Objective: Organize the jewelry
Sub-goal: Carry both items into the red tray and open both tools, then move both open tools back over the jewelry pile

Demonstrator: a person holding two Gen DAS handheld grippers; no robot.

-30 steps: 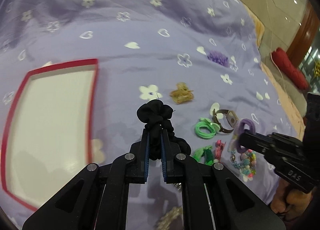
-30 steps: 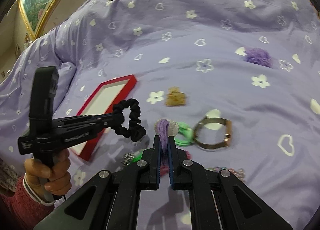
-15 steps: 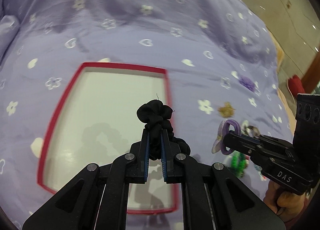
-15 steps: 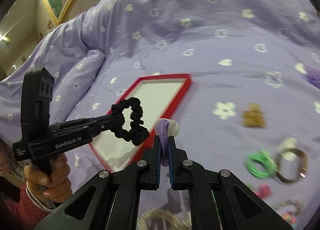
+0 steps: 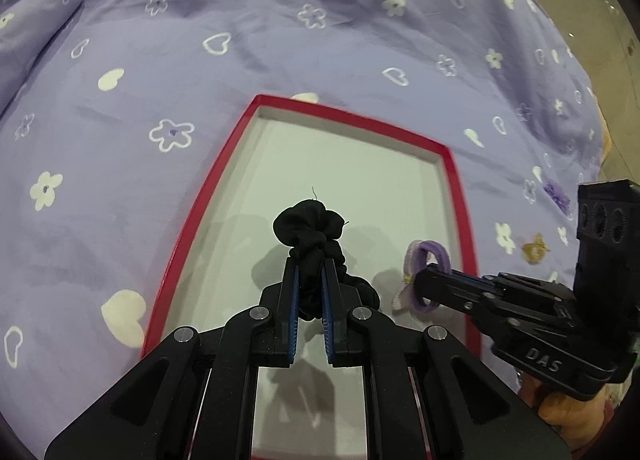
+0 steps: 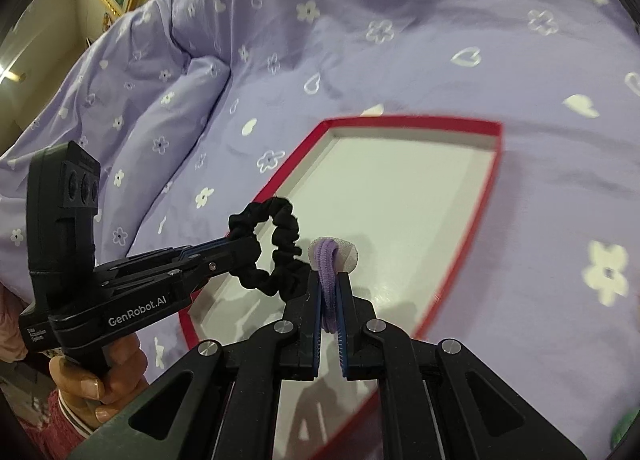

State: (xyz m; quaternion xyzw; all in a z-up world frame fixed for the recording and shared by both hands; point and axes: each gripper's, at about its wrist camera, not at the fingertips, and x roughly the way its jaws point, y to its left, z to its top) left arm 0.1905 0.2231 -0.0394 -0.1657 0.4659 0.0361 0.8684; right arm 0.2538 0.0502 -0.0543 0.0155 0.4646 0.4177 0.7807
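Both my grippers clamped shut, held side by side, tips angled toward each other.

My left gripper (image 5: 308, 280) has its blue-padded fingers (image 5: 291, 300) pinched close with black fabric bunched between them; seen from the right wrist view it (image 6: 244, 248) reaches in from the left, roughly level, my left hand (image 6: 100, 372) wrapped round the handle below, pink cuff at the wrist. My right gripper (image 6: 330, 292) is pinched narrow too, on a purple loop; from the left wrist view it (image 5: 420, 284) comes in from the right, pointing left and a bit up, my right hand (image 5: 568, 416) only partly visible under the handle.
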